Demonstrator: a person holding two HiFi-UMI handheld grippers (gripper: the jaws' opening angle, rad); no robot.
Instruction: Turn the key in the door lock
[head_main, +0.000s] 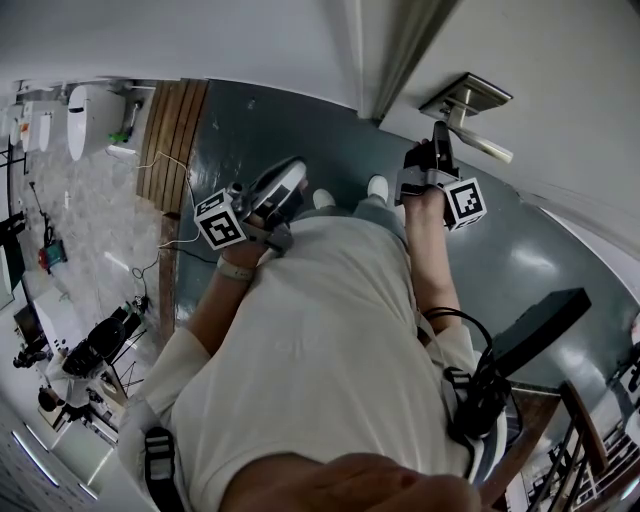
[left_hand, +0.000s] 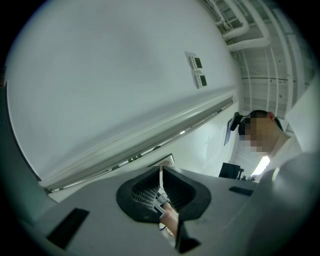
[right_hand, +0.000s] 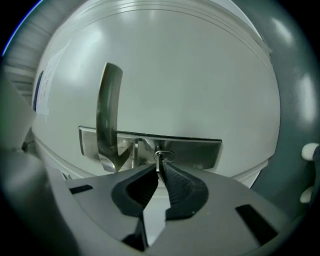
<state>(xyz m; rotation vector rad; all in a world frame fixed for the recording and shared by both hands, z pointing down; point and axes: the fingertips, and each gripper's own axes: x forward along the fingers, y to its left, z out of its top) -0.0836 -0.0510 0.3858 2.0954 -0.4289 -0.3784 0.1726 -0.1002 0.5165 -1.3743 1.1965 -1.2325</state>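
2 grippers: right gripper (right_hand: 159, 168) pinches the 1 key (right_hand: 160, 158) in the lock plate (right_hand: 200, 149) beside 1 lever handle (right_hand: 109, 110); left gripper (left_hand: 161, 169) jaws together, holding nothing.

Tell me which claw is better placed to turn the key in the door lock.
Right. The right claw is shut on the key in the lock plate beside the door handle. The left claw is shut and faces a bare wall, not the lock.
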